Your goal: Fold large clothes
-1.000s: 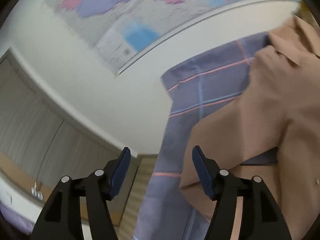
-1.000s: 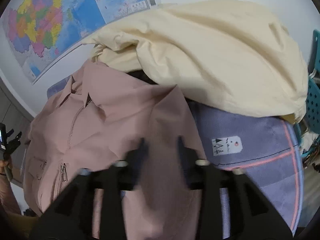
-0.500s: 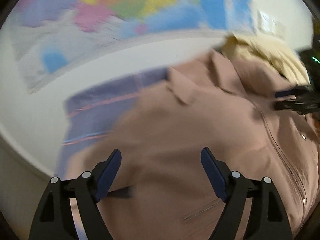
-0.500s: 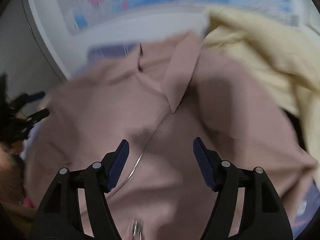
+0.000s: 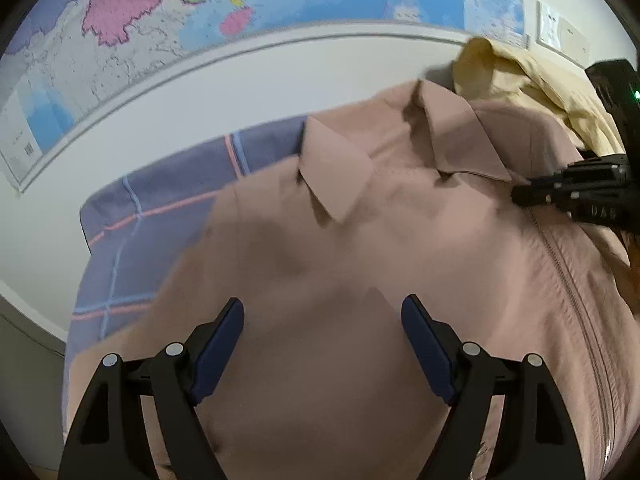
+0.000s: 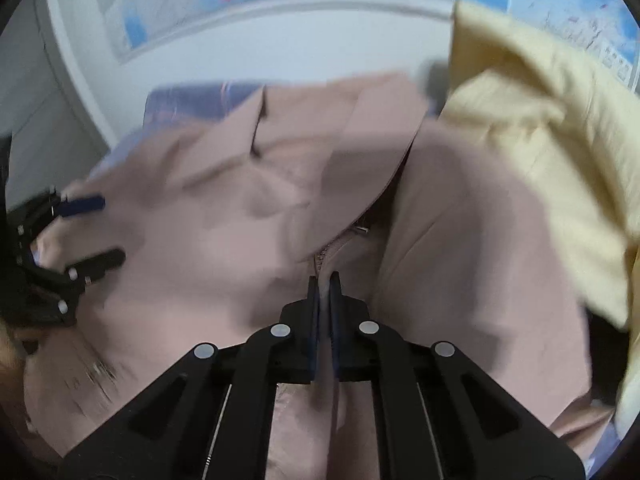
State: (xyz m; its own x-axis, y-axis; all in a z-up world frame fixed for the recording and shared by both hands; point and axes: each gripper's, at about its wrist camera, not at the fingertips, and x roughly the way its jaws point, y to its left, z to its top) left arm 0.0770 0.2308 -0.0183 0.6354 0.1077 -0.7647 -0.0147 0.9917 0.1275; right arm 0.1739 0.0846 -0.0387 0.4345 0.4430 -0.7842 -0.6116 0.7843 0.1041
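Note:
A dusty pink zip-front jacket [image 5: 360, 260] with a collar lies spread on a purple plaid cloth [image 5: 160, 208]. My left gripper [image 5: 322, 320] is open just above the jacket's left chest, holding nothing. My right gripper [image 6: 324, 280] is shut on the jacket's front edge by the zipper, just below the collar; it also shows in the left wrist view [image 5: 520, 196] at the right. The jacket [image 6: 200, 240] fills the right wrist view, with the left gripper [image 6: 100, 232] open at its far left.
A pale yellow garment [image 6: 540, 140] is heaped at the jacket's right, also visible in the left wrist view [image 5: 540, 84]. A wall map [image 5: 240, 8] hangs on the white wall behind. Wall sockets [image 5: 560, 32] sit at the upper right.
My right gripper has closed on the jacket's zipper edge; it was open half a second ago. My left gripper swung right from the cloth's edge over the jacket and stays open.

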